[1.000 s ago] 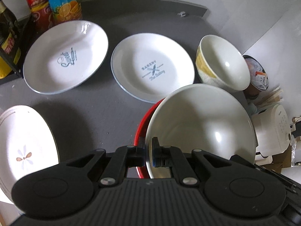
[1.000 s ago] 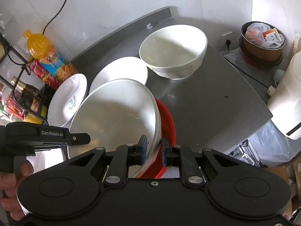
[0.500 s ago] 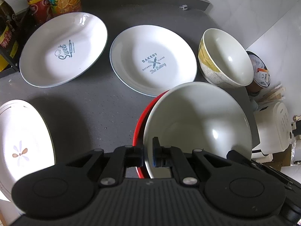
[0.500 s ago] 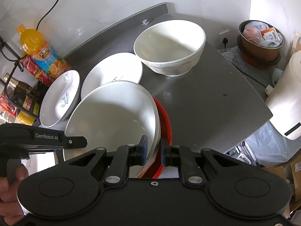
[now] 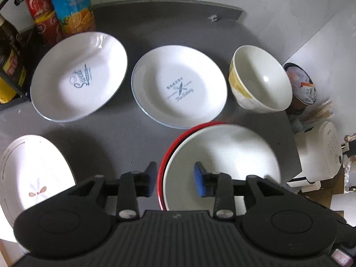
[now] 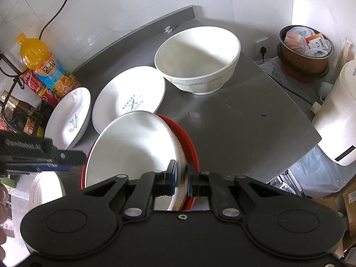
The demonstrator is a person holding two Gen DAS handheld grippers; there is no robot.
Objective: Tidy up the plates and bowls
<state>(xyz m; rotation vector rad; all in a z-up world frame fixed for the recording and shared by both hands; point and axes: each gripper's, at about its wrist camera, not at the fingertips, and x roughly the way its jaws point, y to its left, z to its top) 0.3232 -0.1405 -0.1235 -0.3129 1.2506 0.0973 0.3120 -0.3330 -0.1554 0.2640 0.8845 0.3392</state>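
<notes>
White bowl [image 5: 220, 162] sits nested in a red bowl [image 5: 178, 138] at the near edge of the grey table [image 5: 124, 133], slightly blurred in the left wrist view.

Left hand-held gripper [image 5: 174, 179]: fingers spread wide, straddling the near-left rims of both bowls, blue pads clear of the rim on either side.

Right hand-held gripper [image 6: 182, 179]: pads pressed against the right-hand rim of the white bowl [image 6: 133, 146]; whether the red bowl's [image 6: 189, 146] rim is also inside the pinch is hard to say, since that spot is smeared.

Just behind the white bowl: a shallow plate printed "Bakery" [image 5: 179, 86], its near rim almost meeting the red bowl. Left of that plate, a larger plate printed "Sweet" [image 5: 79, 76]. Behind and right of the white bowl, a deep cream bowl [image 5: 260, 79] with a yellow-patterned outside. Left of the white bowl, at the table's near-left edge, a plate with a small flower motif [image 5: 33, 173].

Far left beyond the "Sweet" plate: an orange drink bottle [image 5: 71, 6] and red cans [image 5: 42, 15].
</notes>
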